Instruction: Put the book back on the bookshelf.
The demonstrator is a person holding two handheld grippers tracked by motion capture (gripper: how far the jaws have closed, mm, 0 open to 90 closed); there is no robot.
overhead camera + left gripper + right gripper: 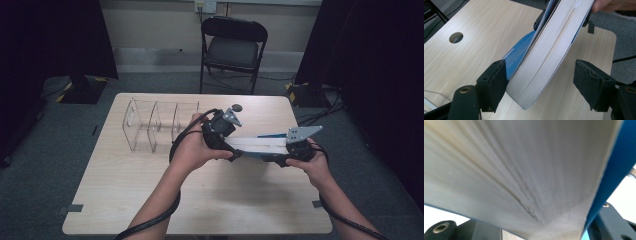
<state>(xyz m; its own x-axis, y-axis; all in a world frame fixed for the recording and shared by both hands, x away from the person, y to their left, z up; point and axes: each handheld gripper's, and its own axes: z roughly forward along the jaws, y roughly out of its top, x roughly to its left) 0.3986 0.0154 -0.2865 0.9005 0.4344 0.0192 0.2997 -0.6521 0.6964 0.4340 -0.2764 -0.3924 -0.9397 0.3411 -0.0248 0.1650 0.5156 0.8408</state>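
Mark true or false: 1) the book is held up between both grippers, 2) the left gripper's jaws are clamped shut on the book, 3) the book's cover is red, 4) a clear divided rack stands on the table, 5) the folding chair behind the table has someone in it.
1. True. The book spans from the left gripper to the right gripper, above the table.
2. False. In the left gripper view the jaws stand apart: one pad touches the cover, the other pad is clear of the pages.
3. False. The cover is blue, the page block white.
4. True. The clear rack stands left of the hands, its compartments empty.
5. False. The chair is empty.
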